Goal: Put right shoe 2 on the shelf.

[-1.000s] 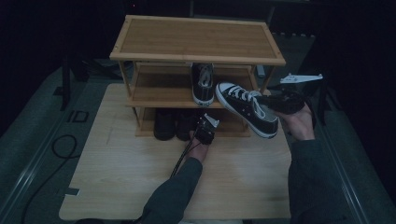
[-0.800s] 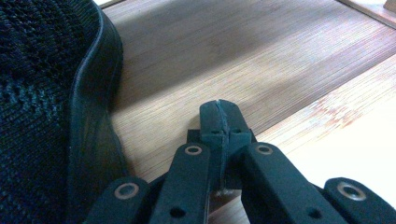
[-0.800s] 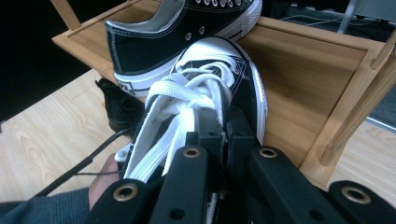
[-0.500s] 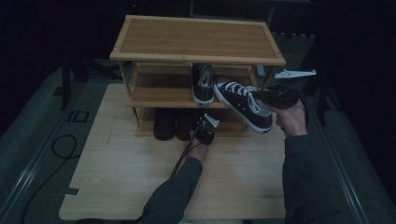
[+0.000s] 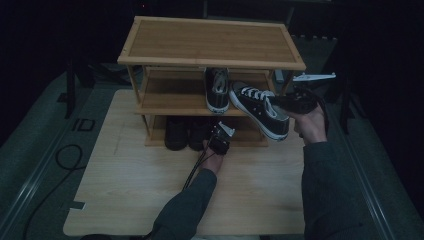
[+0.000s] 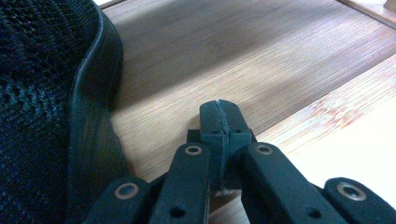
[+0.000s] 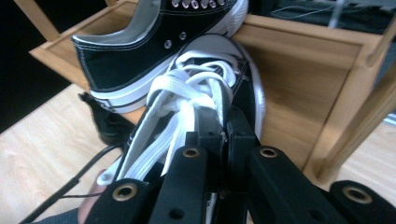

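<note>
Three tiers make up the open bamboo shoe rack standing on the pale wooden table: top tier bare; middle tier, one black canvas sneaker with white sole, toe towards me; bottom tier, two dark mesh shoes side by side, one of them looming just beside my left gripper in the left gripper view. One further item, the second black canvas low-top sneaker with white laces, is carried in my right gripper, raised at the right end of the middle tier, toe pointing towards the table and its side close to the shelved sneaker; the rack's right upright post stands near on that side. My right jaws are pinched almost together on the sneaker's heel end, laces spilling before them in the right gripper view. My left jaws are fully closed with nothing between them, low at the bottom tier's front edge. Two black cables trail back along my left sleeve.
</note>
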Demonstrator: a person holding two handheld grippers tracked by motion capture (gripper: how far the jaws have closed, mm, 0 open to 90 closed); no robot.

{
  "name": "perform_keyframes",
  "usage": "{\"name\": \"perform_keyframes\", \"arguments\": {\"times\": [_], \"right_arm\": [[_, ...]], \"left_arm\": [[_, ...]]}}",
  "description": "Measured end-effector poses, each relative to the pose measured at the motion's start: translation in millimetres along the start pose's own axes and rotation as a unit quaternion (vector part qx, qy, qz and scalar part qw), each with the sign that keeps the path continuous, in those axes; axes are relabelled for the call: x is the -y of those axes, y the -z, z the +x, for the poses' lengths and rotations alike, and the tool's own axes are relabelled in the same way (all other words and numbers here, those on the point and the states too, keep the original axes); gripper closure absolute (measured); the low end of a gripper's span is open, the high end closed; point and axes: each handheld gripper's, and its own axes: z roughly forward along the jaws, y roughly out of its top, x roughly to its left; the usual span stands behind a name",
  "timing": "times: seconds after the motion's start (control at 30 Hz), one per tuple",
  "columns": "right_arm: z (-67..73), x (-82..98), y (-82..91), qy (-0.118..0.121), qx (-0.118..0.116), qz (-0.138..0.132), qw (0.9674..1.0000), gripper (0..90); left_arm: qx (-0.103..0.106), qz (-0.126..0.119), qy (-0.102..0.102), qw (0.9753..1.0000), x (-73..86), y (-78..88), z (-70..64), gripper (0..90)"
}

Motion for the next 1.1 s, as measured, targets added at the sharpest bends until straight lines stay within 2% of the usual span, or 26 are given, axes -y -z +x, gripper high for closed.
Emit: {"name": "perform_keyframes", "arguments": {"times": [0.17, 0.2, 0.37, 0.63, 1.1], "right_arm": [[-0.1, -0.5, -0.2, 0.001, -0.003, 0.008, 1.0000, 84.3], [0.1, -1.4, 0.6, 0.003, 0.002, 0.016, 0.9999, 80.9], [2.6, -1.5, 1.8, 0.014, 0.015, 0.024, 0.9995, 76.9], [5.0, -1.0, 10.0, 0.020, 0.022, 0.017, 0.9994, 69.9], [13.3, -2.5, 36.7, 0.037, 0.005, -0.017, 0.9992, 65.4]], "left_arm": [[0.000, 0.000, -0.001, 1.0000, 0.0, 0.1, 0.0, 90.0], [0.000, 0.000, 0.000, 1.0000, 0.0, 0.0, 0.0, 90.0], [0.001, 0.000, 0.000, 1.0000, 0.0, 0.1, 0.1, 90.0], [-0.001, 0.000, 0.000, 1.0000, 0.0, 0.0, -0.1, 90.0], [0.001, 0.000, 0.001, 1.0000, 0.0, -0.1, 0.3, 90.0]]}}
